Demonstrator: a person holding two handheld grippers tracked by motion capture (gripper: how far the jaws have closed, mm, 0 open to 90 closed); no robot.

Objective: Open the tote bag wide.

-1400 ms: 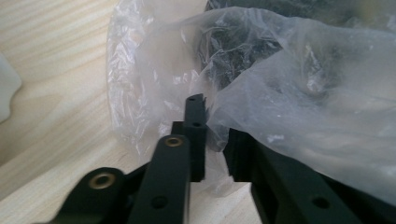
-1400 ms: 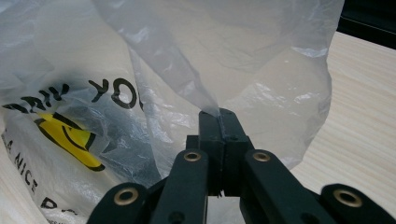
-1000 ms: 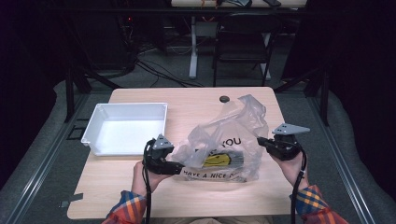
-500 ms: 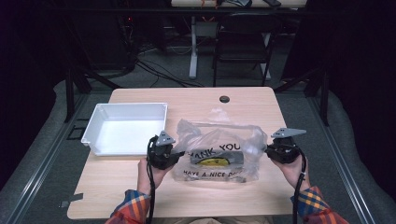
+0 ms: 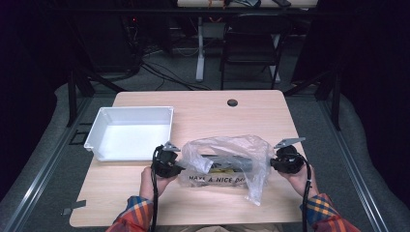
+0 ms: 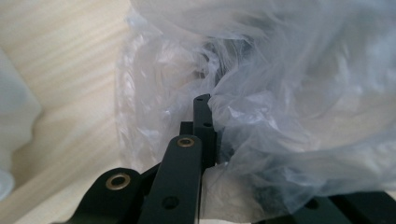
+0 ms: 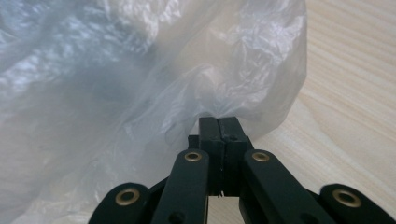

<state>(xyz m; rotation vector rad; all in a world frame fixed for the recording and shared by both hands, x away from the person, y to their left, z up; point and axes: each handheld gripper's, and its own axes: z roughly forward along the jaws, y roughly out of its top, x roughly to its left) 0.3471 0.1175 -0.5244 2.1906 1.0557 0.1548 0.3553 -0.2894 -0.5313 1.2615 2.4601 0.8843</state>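
Crinkled clear plastic bag (image 5: 227, 162) with black lettering, lying on pale wooden table (image 5: 203, 108) beside white rectangular plastic tray (image 5: 130, 133); left hand-held gripper (image 5: 178, 168) and right hand-held gripper (image 5: 271, 164) pinching its opposite edges, jaws clamped tight.

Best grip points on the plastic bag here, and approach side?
Take the plastic bag by the loose film at its two ends, coming in level from left and right. It lies slack and crumpled along the table, so only thin edges pinch well. The left gripper and right gripper already clamp there.
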